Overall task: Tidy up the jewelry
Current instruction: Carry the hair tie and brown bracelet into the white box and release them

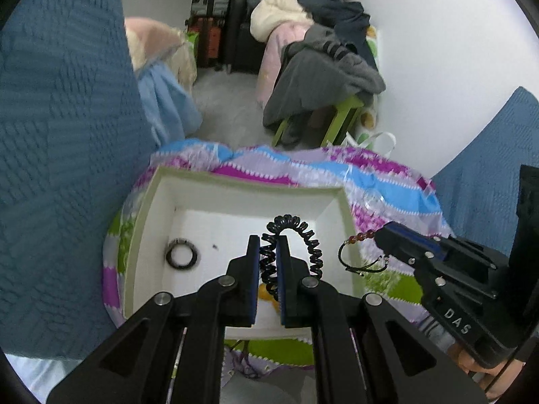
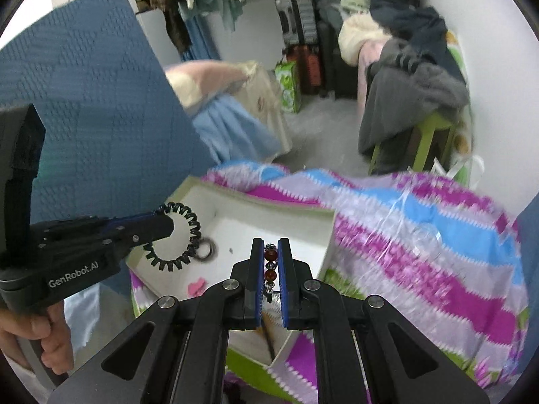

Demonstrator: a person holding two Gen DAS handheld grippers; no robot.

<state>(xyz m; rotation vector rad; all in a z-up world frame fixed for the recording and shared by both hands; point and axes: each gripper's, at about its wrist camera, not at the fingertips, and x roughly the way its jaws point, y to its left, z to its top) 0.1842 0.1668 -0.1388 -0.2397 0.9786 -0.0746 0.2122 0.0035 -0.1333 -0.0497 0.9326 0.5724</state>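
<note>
The left gripper (image 1: pixel 268 247) is clamped on a black coiled band (image 1: pixel 308 240) hanging above the white box (image 1: pixel 141 222). Just right of the box rim, the right gripper (image 2: pixel 270 256) pinches a beaded bracelet (image 2: pixel 270 264), its cord loop mostly hidden behind the fingers. Inside the box lies a dark ring (image 1: pixel 182 253); a yellow item near its front wall is largely covered and unclear

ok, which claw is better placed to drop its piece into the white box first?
Probably left. The left claw holds the coiled black band over the white box. The right claw holds its beaded bracelet near the box's right wall.
</note>
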